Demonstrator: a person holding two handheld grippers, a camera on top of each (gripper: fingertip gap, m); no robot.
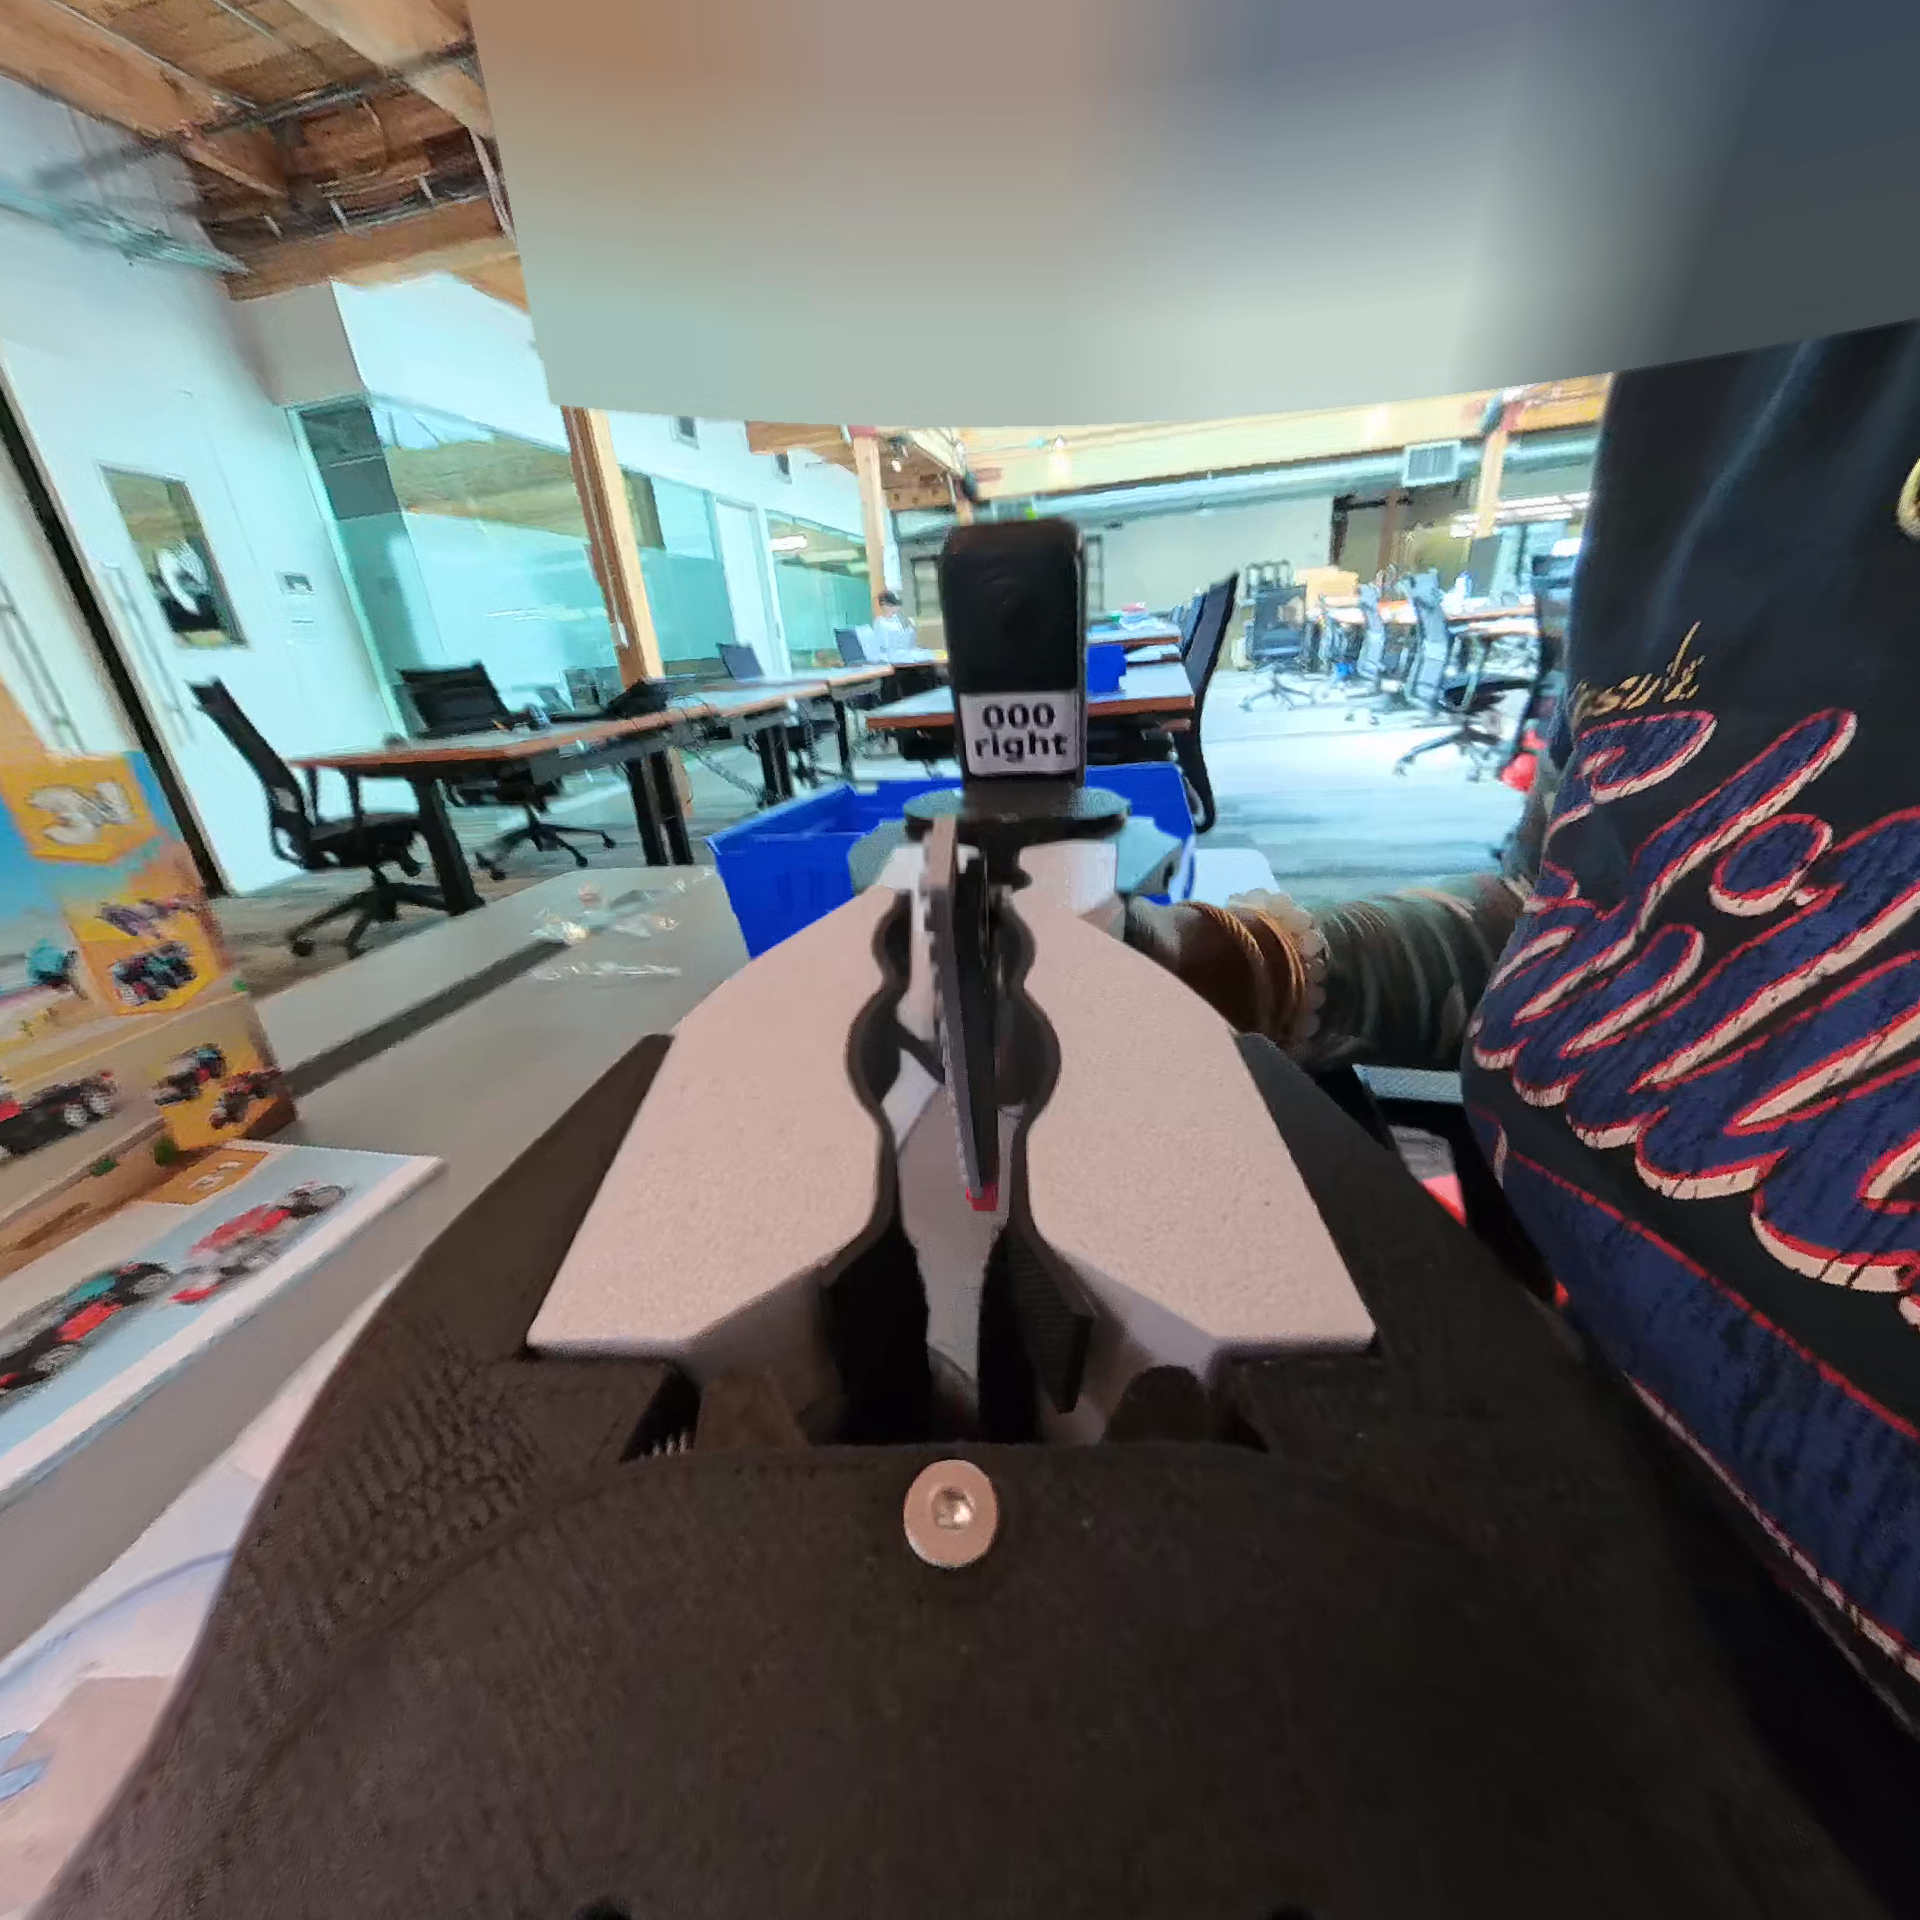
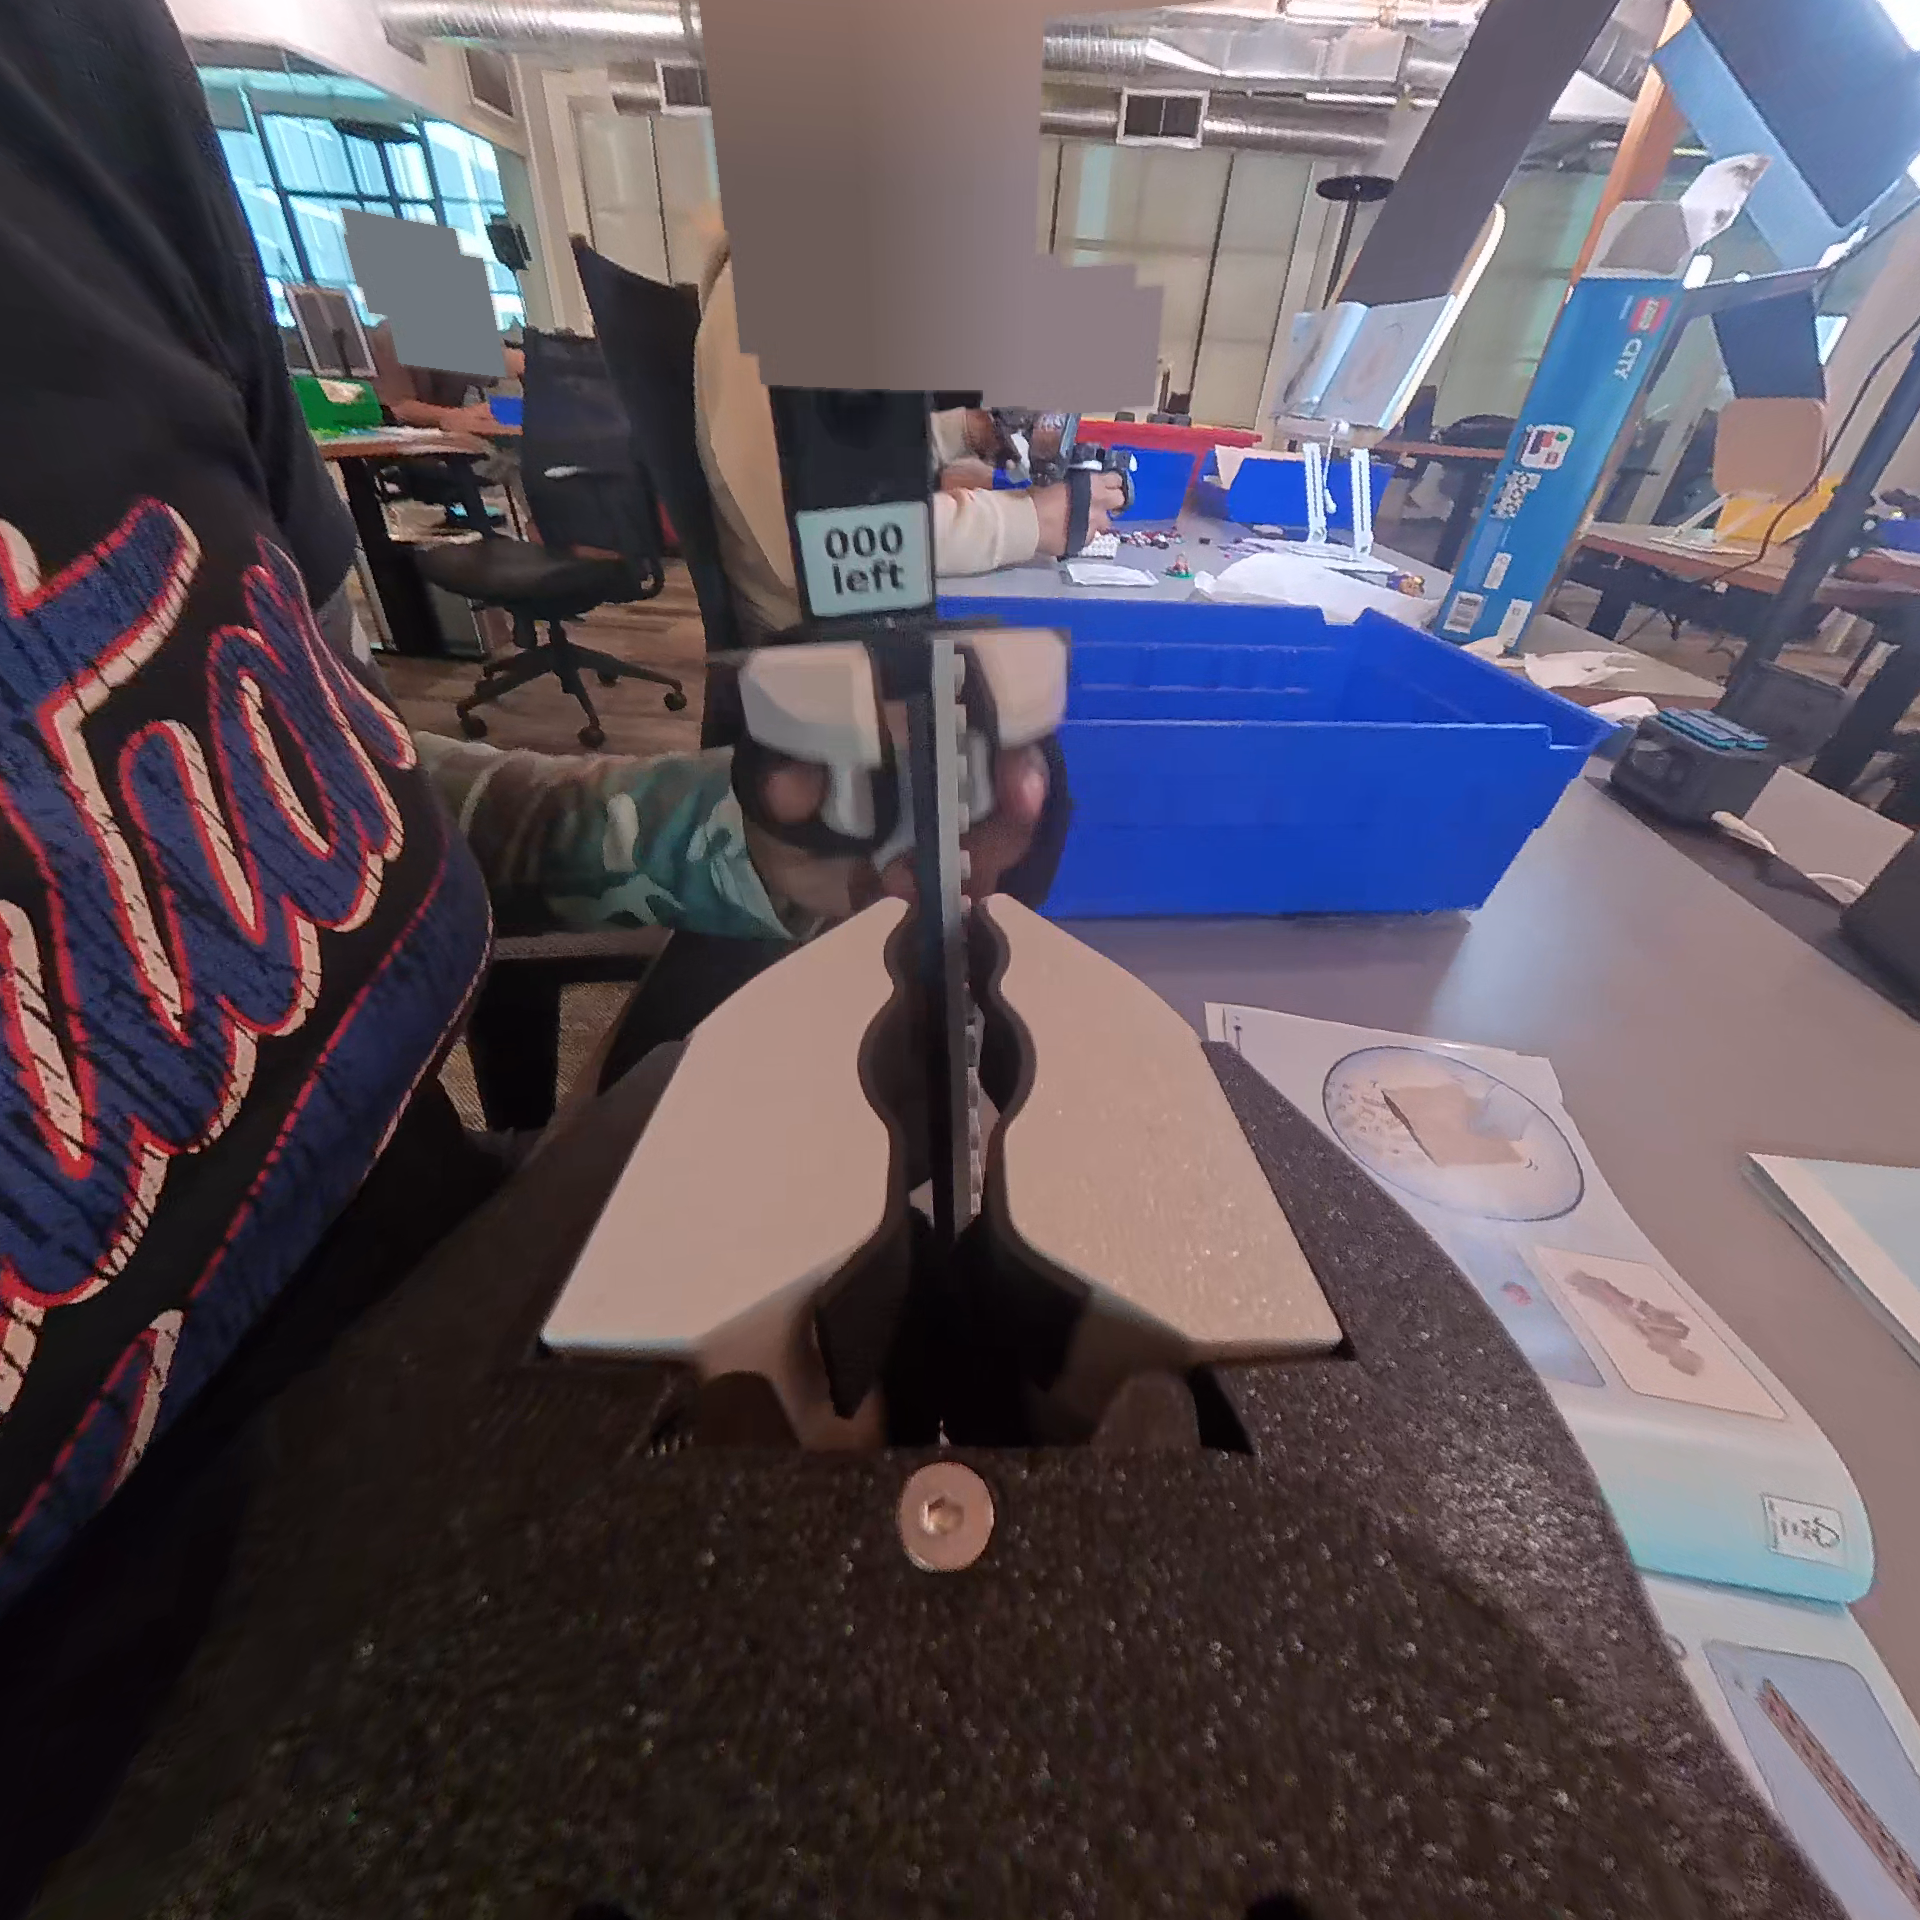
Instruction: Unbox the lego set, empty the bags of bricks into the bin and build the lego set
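A long, thin dark grey lego plate [image 1: 966, 1039] is held edge-on between both grippers, which face each other above the table edge. My left gripper [image 1: 961, 935] is shut on one end of it; a small red piece [image 1: 980, 1197] shows at the near end. My right gripper [image 2: 951, 914] is shut on the other end of the same plate [image 2: 943, 810]. Each view shows the opposite gripper at the far end, the right one in the left wrist view [image 1: 997, 862] and the left one in the right wrist view [image 2: 914, 717]. The blue bin [image 2: 1299, 821] stands just behind on the grey table.
The lego box [image 1: 114, 987] and an open instruction booklet [image 1: 187, 1268] lie at the left; the booklet also shows in the right wrist view [image 2: 1507, 1247]. Empty clear bags [image 1: 603, 925] lie by the bin [image 1: 790, 873]. The person's dark shirt [image 2: 156, 831] is close. A tall blue box [image 2: 1548, 447] stands behind. Less than 4 cm separates the two grippers' tips.
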